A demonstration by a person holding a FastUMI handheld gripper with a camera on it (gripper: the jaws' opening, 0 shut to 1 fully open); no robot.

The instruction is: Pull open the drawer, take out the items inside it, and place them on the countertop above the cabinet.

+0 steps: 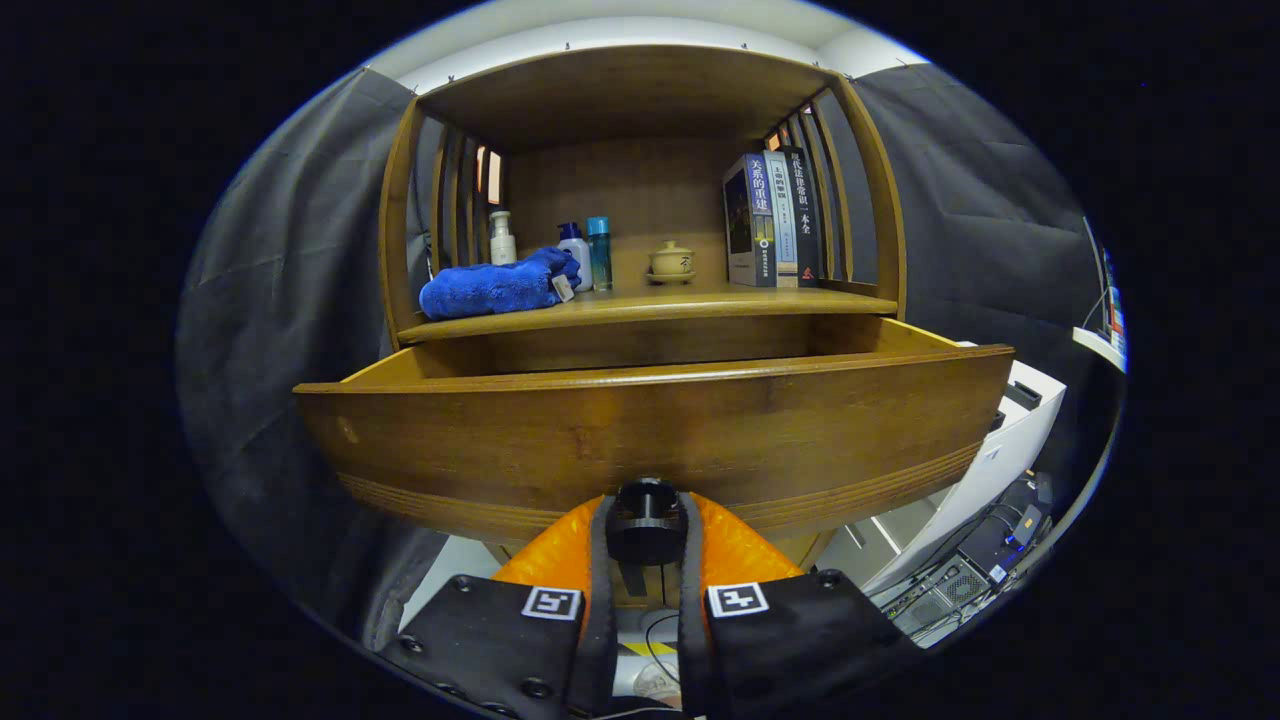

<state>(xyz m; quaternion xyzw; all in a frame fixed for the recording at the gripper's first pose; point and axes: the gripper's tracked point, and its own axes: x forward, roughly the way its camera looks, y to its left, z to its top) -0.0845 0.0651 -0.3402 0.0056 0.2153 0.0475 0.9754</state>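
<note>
Nearest to us, our claw (646,535) has its two fingers closed from either side on the dark round knob (645,512) at the lower middle of the drawer (655,430) front, so we hold it clamped. That drawer stands pulled out toward us, its long axis running crosswise, its wide wooden front facing us squarely and blocking any look at what lies inside; we cannot tell its contents. Its top edge sits just below the worktop (650,305) of the cabinet, with a strip of the drawer's inner side walls showing between the two. On the worktop a folded blue towel (497,285) lies at the left, touching its front edge; behind it stand a white pump bottle (502,238), a white bottle with a blue cap (574,255) and a teal bottle (599,253). A small lidded ceramic cup (671,262) sits near the middle, and three upright books (772,220) lean at the right. Bare worktop lies open between the towel and the books, ahead of the cup.
</note>
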